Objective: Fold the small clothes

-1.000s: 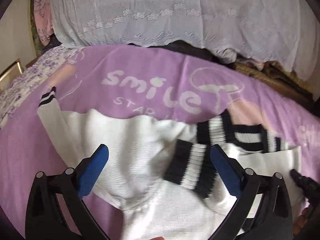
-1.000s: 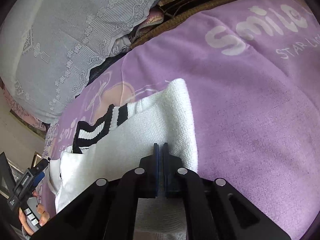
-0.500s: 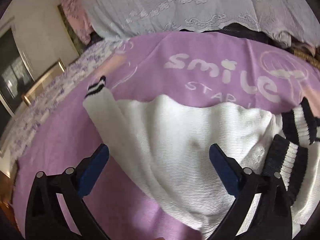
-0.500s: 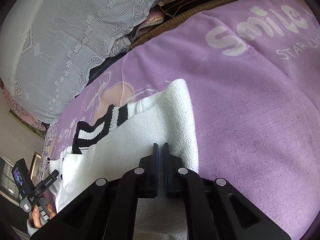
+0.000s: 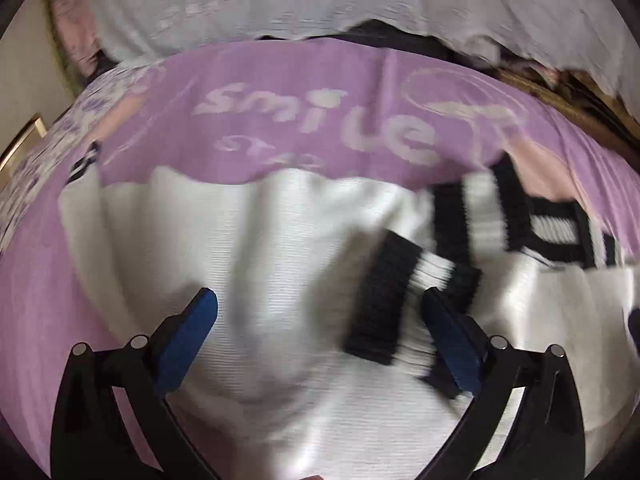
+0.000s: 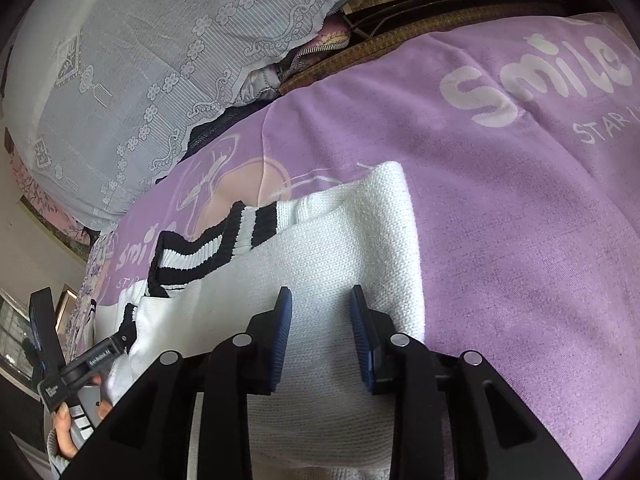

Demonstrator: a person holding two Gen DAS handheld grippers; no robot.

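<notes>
A small white knit sweater [image 5: 256, 264] with black-and-white striped cuffs lies on a purple "smile" blanket [image 5: 280, 80]. In the blurred left wrist view my left gripper [image 5: 320, 316] is wide open above the sweater body, a folded striped cuff [image 5: 400, 296] just inside its right finger. In the right wrist view my right gripper [image 6: 320, 312] is partly open and empty over the folded white sleeve [image 6: 352, 240]. The striped collar [image 6: 208, 244] lies further back. The left gripper [image 6: 80, 364] shows at the lower left.
A white lace cover [image 6: 152, 48] over a pile stands behind the blanket. A woven mat edge and dark fabric [image 6: 400, 20] lie at the back right. Bare purple blanket [image 6: 520, 220] extends right of the sweater.
My right gripper has opened and let go of the white sleeve. My left gripper has swung back to the right over the sweater, still open.
</notes>
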